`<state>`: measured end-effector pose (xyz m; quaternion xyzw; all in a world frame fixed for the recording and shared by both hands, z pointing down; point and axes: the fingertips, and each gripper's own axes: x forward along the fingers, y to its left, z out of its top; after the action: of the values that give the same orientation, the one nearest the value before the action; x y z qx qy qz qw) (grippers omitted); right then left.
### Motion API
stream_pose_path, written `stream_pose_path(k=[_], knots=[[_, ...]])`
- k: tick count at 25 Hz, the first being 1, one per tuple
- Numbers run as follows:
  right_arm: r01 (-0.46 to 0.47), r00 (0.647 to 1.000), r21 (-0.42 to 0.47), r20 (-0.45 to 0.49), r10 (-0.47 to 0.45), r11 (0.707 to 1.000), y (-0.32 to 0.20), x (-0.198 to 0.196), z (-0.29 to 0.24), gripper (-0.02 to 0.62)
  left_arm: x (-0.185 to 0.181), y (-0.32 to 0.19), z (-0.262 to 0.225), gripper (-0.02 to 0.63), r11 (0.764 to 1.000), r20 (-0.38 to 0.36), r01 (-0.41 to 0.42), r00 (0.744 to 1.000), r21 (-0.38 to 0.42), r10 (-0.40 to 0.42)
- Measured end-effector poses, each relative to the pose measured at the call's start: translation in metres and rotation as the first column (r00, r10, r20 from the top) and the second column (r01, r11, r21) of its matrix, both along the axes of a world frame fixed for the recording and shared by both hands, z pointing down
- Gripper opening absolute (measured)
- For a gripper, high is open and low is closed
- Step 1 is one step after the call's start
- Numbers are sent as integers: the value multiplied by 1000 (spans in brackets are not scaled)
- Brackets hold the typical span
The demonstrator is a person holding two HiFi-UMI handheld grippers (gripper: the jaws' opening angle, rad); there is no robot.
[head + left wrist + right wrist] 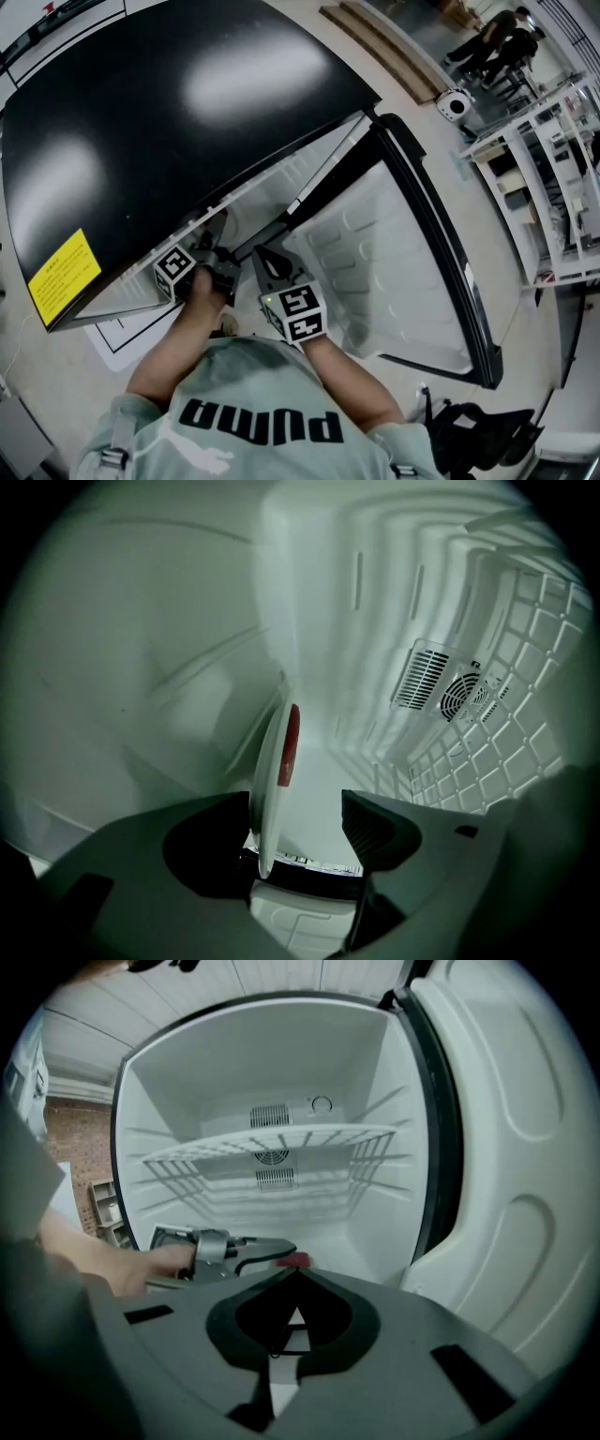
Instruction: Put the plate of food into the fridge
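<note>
A white plate [270, 785] with a red piece of food [292, 742] on it is seen edge-on inside the fridge. My left gripper [298, 803] stands open around the plate's near rim; the rim lies against the left jaw and the right jaw is well apart from it. The right gripper view shows the left gripper [246, 1252] reaching onto the fridge floor [328, 1241], with the red food [296, 1260] just beyond it. My right gripper [295, 1273] is shut on nothing and hangs in front of the open fridge. Both grippers sit at the fridge opening [272, 202] in the head view.
The fridge door [525, 1194] stands open at the right. A white wire shelf [272, 1143] spans the compartment above the plate, and a fan vent [464, 694] is on the back wall. Metal shelving [553, 169] stands farther right, and a black bag [469, 431] lies on the floor.
</note>
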<state>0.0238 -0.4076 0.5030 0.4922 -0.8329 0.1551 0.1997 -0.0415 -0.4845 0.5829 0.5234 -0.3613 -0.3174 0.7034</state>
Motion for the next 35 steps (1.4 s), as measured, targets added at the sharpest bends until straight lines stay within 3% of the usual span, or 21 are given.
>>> stream_pose_path(k=[10,19,35], knots=[[62,996,-129,-61,-71,990,-12,-22,73,5,-2,9,3,293,1000,9,-30,1000,9,29],[36,997,-131,-58,-44,991,-21,-25,85,5,-3,17,9,293,999,-21,-40,999,6,41],[-33,998,-162,-60,24,986,-15,-10,100,5,23,55,-6,293,987,-68,-152,986,43,154]])
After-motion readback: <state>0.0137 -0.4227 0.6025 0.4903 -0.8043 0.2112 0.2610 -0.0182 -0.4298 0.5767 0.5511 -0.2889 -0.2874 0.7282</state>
